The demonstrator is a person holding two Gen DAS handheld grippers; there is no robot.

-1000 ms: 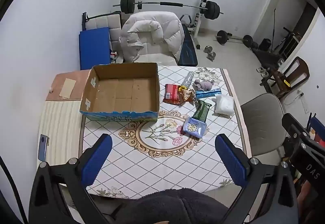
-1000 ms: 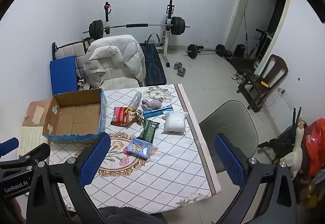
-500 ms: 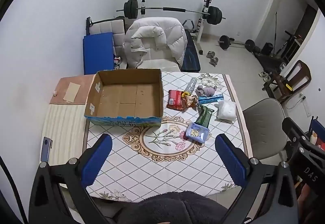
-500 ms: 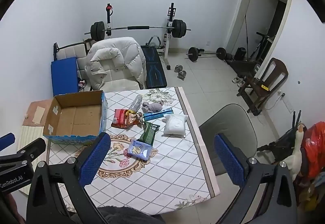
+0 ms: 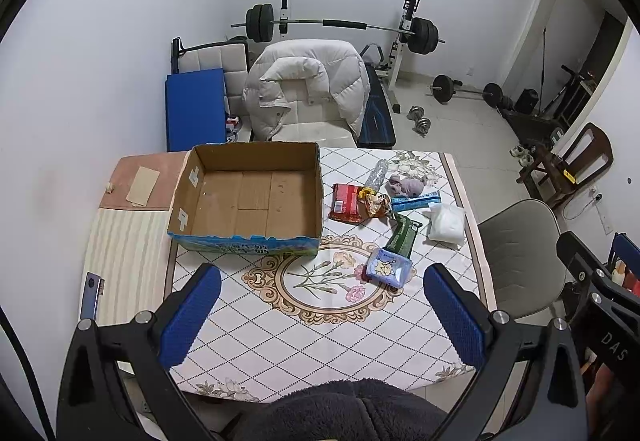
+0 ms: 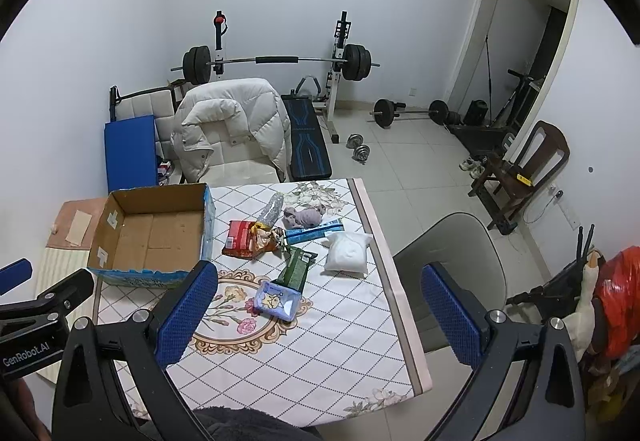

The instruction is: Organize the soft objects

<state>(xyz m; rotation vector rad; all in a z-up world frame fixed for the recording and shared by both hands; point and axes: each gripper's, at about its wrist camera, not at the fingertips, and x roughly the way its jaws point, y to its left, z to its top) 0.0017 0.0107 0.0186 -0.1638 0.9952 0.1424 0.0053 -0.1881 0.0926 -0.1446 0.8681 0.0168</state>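
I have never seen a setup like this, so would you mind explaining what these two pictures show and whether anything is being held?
A person holds two hand grippers, each with a fisheye camera looking along its blue fingers. One picture is from the left gripper, the other from the right gripper. Both are open and hold nothing. On the table stands an empty cardboard box, with soft packets beside it: a blue tissue pack, a white pouch, a green packet and a red snack bag.

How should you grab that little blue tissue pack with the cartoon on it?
Probably from straight above. The blue tissue pack lies flat on the tablecloth, so pinch across its short width, one finger on each long edge. Its far corner touches the green packet, so take it near the middle. Both the left gripper and the right gripper are open and holding nothing.
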